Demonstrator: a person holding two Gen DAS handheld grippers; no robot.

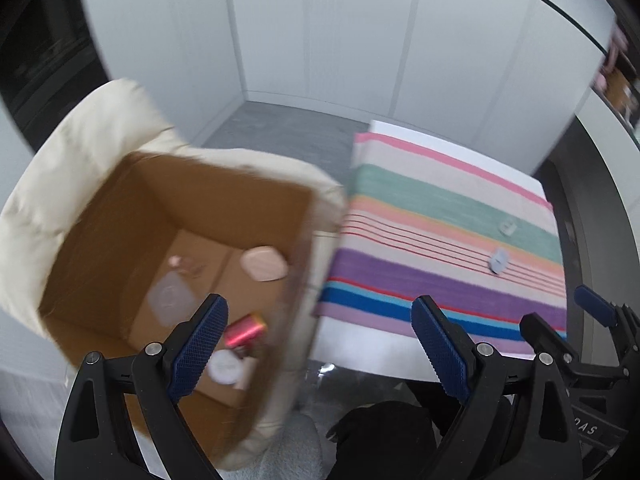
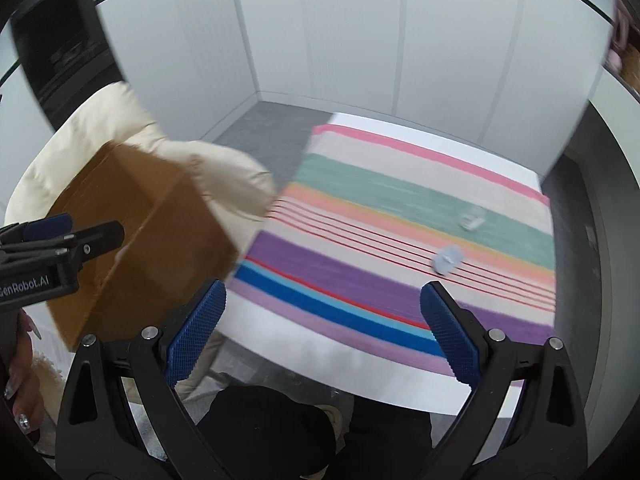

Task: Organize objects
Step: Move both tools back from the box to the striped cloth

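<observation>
An open cardboard box [image 1: 120, 216] stands left of the table on a cream cushion; it also shows in the right wrist view [image 2: 132, 232]. Inside lie a pink pad [image 1: 264, 263], a red cylinder [image 1: 244, 330], a white round item [image 1: 225, 367] and a clear packet [image 1: 170, 296]. On the striped cloth [image 1: 440, 232] lie a pale blue round item [image 1: 498, 261] and a small clear item [image 1: 508, 227], both blurred; they also show in the right wrist view, the blue item [image 2: 447, 259] and the clear item [image 2: 472, 218]. My left gripper [image 1: 320, 344] is open and empty above the box's right edge. My right gripper [image 2: 324, 336] is open and empty over the table's near edge.
A cream cushion [image 1: 92, 136] wraps the box. The white table [image 2: 340, 364] carries the striped cloth [image 2: 400, 208]. Grey carpet [image 1: 280, 128] and white partition walls [image 1: 320, 32] lie behind. A dark-clothed person [image 2: 272, 432] is below the grippers. The left gripper shows at the right view's left edge [image 2: 60, 240].
</observation>
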